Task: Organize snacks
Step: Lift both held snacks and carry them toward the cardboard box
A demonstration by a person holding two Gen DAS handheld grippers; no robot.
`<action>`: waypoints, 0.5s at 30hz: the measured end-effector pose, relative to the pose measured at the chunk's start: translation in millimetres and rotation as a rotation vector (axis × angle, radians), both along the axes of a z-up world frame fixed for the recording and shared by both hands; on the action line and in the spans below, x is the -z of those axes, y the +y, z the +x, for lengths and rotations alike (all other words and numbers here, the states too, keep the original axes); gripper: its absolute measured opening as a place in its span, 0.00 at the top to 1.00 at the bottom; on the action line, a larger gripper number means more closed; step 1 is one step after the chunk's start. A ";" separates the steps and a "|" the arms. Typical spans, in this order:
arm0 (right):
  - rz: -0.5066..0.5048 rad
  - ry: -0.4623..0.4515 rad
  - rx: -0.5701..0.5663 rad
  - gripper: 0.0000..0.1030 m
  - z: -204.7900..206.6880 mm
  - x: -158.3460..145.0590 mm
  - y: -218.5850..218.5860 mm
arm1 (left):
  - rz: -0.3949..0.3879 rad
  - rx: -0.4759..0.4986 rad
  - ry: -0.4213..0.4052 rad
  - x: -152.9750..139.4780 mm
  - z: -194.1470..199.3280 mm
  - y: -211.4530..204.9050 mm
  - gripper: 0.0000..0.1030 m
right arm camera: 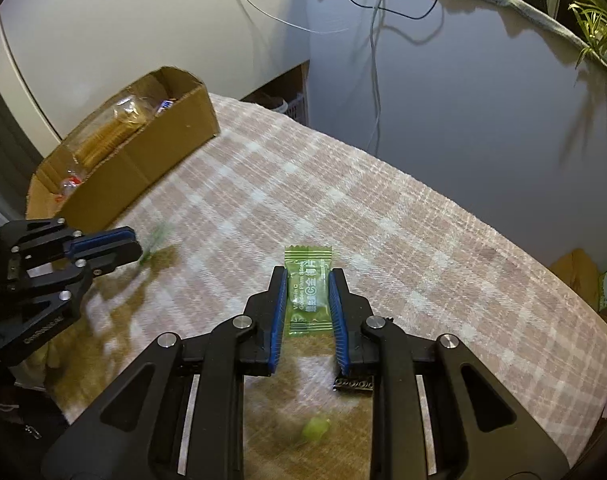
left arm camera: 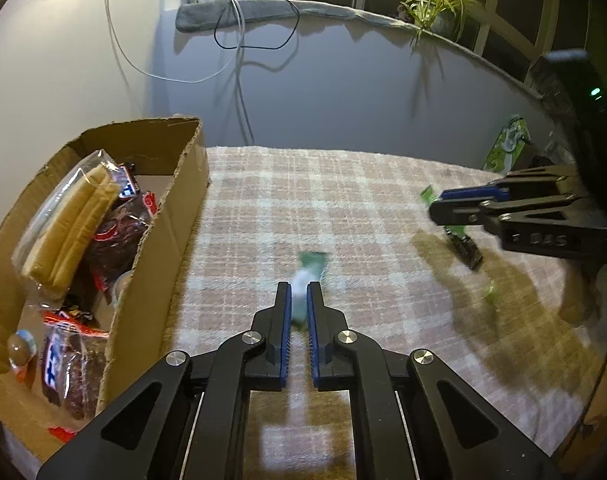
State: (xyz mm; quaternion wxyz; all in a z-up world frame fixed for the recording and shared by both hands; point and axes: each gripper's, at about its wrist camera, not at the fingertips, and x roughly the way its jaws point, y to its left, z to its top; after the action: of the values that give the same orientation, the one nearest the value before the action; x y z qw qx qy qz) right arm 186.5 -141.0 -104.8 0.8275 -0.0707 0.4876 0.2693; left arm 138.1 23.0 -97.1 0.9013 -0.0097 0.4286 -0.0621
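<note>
Two tools, each holding a small candy

The left tool (left arm camera: 298, 300) pinches a blurry pale-green candy (left arm camera: 305, 280) above the checked tabletop (left arm camera: 363, 200), near the cardboard box (left arm camera: 159, 216); the right tool (right arm camera: 306, 300) squeezes a green candy packet (right arm camera: 308, 292).

The right hand-held gripper (right arm camera: 306, 298) clamps a green candy packet (right arm camera: 308, 292) above the plaid worktop (right arm camera: 423, 240); a cardboard box (right arm camera: 151, 160) stands far left.

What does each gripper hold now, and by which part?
The right gripper pinches a green candy sachet by its long side edges. The left gripper pinches a blurred pale green-ended wrapper at its near end.
</note>
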 end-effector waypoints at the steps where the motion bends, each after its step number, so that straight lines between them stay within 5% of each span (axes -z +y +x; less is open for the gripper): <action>1: -0.001 -0.004 -0.003 0.79 -1.7 -1.7 0.9 | 0.001 -0.001 0.007 2.4 1.2 0.3 0.94; 6: 0.005 -0.009 -0.006 0.79 -7.0 -5.3 -1.3 | -0.039 -0.016 0.016 6.0 6.3 5.0 0.90; 8: 0.005 -0.008 -0.004 0.79 -9.3 -6.0 -5.8 | -0.042 -0.015 0.004 3.1 6.4 3.9 0.77; 15: 0.017 0.001 0.012 0.79 -6.9 -1.4 -14.0 | 0.005 0.056 0.062 13.2 21.3 -12.2 0.76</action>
State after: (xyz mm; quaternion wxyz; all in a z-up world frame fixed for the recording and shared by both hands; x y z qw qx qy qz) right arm 179.5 -155.0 -103.4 0.8295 -0.0608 0.4860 0.2684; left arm 159.3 10.8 -110.2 0.8855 0.0027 0.4566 -0.0860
